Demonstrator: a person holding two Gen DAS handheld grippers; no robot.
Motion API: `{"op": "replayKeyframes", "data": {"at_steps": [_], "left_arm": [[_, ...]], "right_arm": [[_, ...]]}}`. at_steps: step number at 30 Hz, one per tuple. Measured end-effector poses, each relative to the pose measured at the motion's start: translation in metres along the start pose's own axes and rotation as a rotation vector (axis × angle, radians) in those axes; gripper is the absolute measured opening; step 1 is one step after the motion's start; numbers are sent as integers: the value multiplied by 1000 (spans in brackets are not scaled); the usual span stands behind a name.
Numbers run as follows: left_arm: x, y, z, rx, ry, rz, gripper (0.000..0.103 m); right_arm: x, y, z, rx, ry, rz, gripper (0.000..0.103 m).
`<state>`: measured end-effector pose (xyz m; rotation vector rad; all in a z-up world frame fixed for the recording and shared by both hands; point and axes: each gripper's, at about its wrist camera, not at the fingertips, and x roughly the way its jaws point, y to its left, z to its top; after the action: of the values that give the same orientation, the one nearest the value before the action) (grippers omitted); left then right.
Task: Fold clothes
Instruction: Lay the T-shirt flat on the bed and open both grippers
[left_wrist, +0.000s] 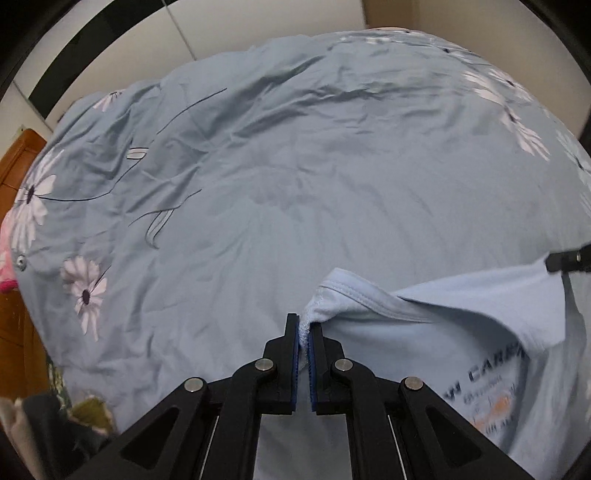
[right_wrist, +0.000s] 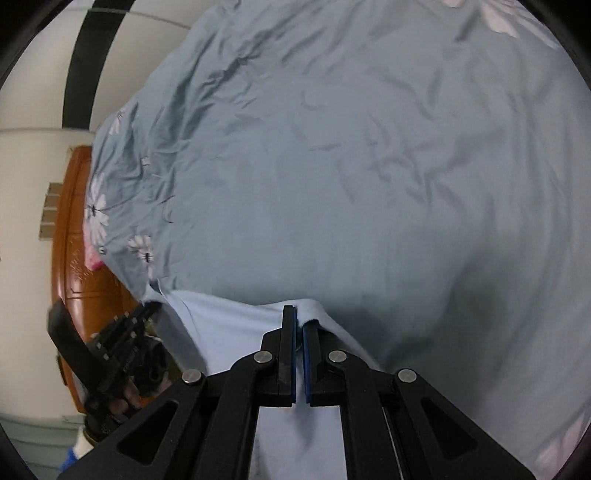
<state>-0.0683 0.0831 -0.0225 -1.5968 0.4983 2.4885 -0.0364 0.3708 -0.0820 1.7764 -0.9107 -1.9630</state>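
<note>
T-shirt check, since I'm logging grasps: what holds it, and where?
Both: left gripper pinches the light blue T-shirt at its ribbed edge; right gripper pinches another edge.

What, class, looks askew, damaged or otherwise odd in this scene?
Nothing is damaged or spilled. The floral bedsheet is wrinkled, and the light blue T-shirt hangs bunched between the left gripper and right gripper.

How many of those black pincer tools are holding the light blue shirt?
2: the left gripper is pinching the light blue shirt at its collar, and the right gripper is pinching another edge.
</note>
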Motion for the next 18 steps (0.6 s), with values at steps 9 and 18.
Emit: {"op": "replayKeyframes", "data": {"at_steps": [9,18], "left_arm": [[76,1,34,-12,66,-38,6],[61,31,18,-156,89,-175,57]], "right_arm": [[44,-22,39,-8,10,-75,3],[33,3,27,-111,-25,-144,48]]}}
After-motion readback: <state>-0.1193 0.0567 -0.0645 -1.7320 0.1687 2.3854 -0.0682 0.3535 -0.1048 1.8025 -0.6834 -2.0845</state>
